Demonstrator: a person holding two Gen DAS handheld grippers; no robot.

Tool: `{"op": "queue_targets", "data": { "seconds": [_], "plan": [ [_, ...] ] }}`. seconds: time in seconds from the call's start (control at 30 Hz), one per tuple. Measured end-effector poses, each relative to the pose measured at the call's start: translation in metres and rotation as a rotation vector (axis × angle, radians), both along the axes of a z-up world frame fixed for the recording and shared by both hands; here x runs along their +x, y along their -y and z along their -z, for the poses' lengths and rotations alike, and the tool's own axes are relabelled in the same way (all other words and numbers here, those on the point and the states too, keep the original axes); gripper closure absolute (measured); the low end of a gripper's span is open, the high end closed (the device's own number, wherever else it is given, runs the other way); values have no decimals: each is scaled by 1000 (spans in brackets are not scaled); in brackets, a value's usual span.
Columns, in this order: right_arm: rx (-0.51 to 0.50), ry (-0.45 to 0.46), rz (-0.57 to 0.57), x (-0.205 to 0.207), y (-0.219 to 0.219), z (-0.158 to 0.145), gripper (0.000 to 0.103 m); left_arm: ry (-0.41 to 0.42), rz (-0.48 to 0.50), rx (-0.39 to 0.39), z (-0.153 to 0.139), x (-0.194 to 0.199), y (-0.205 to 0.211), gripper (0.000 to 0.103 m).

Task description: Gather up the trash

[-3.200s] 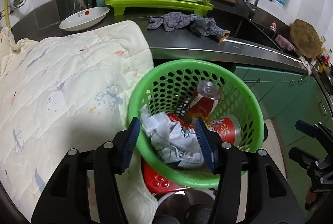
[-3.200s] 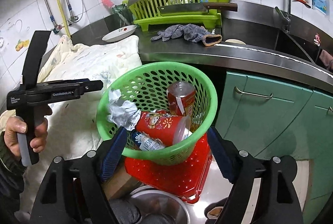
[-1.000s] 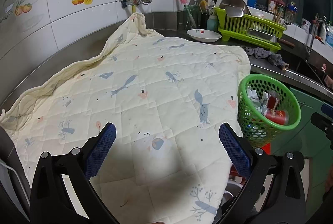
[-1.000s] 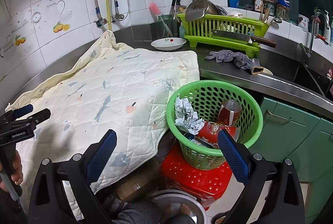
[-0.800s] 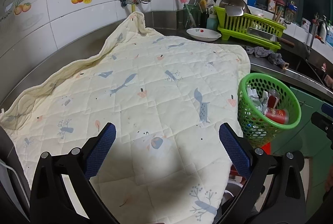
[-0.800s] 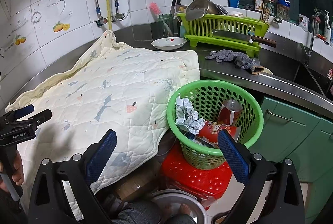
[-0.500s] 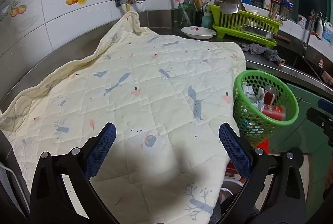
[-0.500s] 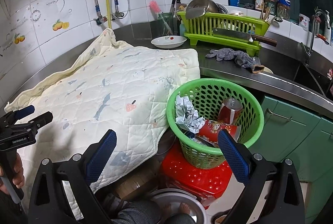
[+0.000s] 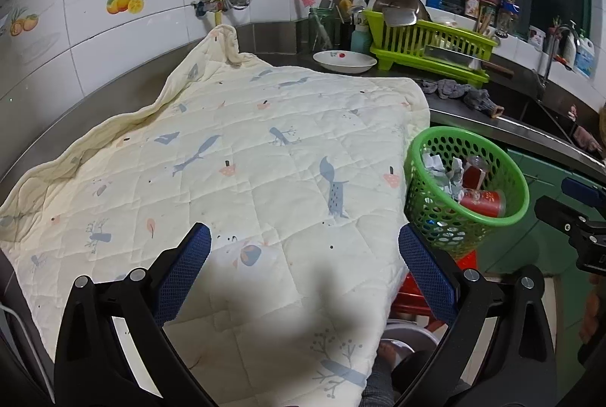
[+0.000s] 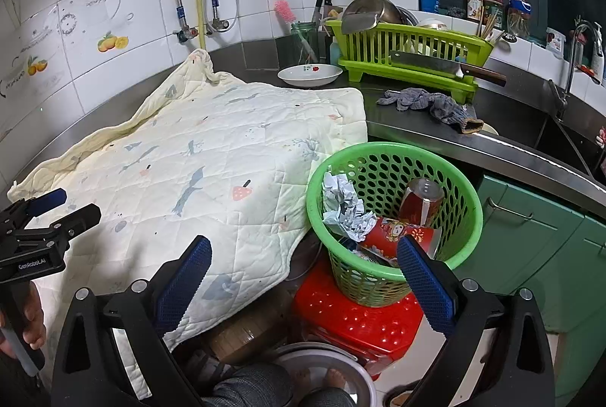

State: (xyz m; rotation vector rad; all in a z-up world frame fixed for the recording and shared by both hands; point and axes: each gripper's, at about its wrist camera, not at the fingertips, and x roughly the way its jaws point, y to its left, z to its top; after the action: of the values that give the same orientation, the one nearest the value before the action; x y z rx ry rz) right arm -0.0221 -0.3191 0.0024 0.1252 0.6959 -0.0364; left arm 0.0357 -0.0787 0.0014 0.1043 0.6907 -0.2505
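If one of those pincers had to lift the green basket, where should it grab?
Probably the green basket's thick rim, from straight above on its near side: one finger inside, one outside. The rim is bare there, the holed wall flares outward, and crumpled paper crowds the left edge.

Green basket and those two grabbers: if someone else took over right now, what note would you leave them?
Left gripper: open, empty, above the quilt.
Right gripper: open, empty, in front of the basket.
Basket sits on a red stool beside the counter; it holds crumpled paper, a can and a red cup.
Done: that trash is in.
Left: no loose trash shows on the quilt; check the counter.
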Motion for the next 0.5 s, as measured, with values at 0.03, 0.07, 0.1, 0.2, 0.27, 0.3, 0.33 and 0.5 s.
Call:
{"op": "queue_targets", "data": {
  "seconds": [0.03,0.07,0.1,0.2,0.27,0.3,0.33,0.5],
  "plan": [
    [-1,2,-2,0,0,0,8,1,-1,1,0,0,0,5],
    [-2,5,-3,-1,-1,-1,8,2,-3,1,0,0,0,5],
    [-2,7,-5,-1,-1,-1,8,2,-4,-2,0,0,0,5],
    [-3,10,-16,0,-5,-3,8,8,-12,-5,-2,-2,-3,5],
    [-7,13,-24,0,-7,-4,8,11,-17,-5,-3,-2,-5,5],
    [-9,16,-30,1,-9,-5,8,13,-20,-6,-3,-2,-6,5],
    [-11,19,-32,1,-10,-6,8,14,-22,-6,-4,-2,-7,5],
    [-26,28,-51,4,-16,-10,8,19,-41,-11,-5,-1,-13,5]
  ]
}}
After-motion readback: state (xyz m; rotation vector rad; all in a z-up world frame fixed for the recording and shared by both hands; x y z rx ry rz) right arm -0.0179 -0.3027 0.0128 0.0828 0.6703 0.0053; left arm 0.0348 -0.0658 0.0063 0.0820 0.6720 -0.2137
